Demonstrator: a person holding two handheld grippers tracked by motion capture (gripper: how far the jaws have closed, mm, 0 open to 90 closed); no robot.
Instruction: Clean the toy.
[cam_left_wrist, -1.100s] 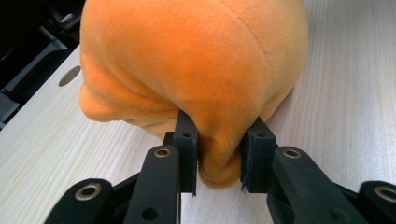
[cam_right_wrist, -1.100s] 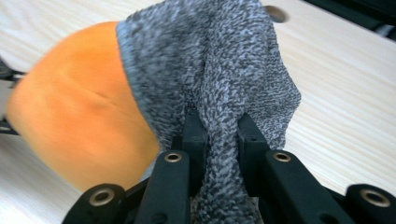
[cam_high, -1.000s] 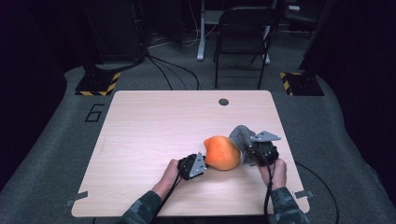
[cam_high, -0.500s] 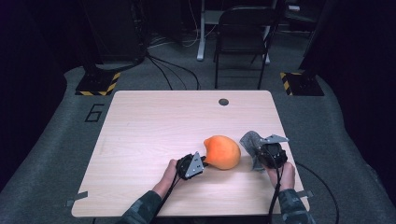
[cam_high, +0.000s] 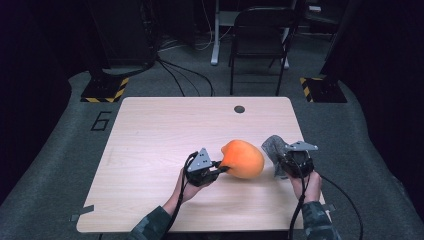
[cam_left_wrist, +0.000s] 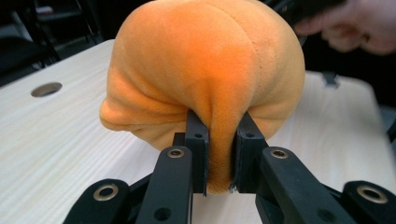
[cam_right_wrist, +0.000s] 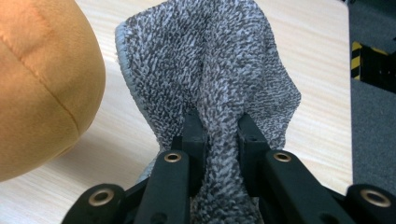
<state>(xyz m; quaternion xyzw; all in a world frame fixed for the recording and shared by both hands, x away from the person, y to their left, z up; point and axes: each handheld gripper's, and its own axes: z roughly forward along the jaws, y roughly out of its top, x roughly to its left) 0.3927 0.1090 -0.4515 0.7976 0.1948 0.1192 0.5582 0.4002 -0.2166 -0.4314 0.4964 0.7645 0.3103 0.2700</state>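
An orange plush ball (cam_high: 243, 158) hangs just above the wooden table (cam_high: 165, 130), held at its left side by my left gripper (cam_high: 220, 168). The left gripper view shows both jaws pinching a fold of the orange plush ball (cam_left_wrist: 205, 70), my left gripper (cam_left_wrist: 220, 154) shut on it after its jaws have just been closing. A grey terry cloth (cam_high: 274, 148) stands bunched to the right of the ball, with my right gripper (cam_high: 285, 160) shut on it. Seen from the right gripper view, the grey cloth (cam_right_wrist: 210, 74) rises between the jaws of my right gripper (cam_right_wrist: 219, 149), and the ball (cam_right_wrist: 42, 84) sits at the left.
A round cable hole (cam_high: 239, 109) lies near the table's far edge. A folding chair (cam_high: 262, 40) stands behind the table on the dark floor, and black-and-yellow striped blocks (cam_high: 105, 89) sit at both far corners. The table's left half is bare wood.
My left gripper has risen with the orange ball pinched in it. My right gripper has drawn the grey cloth rightward, away from the ball.
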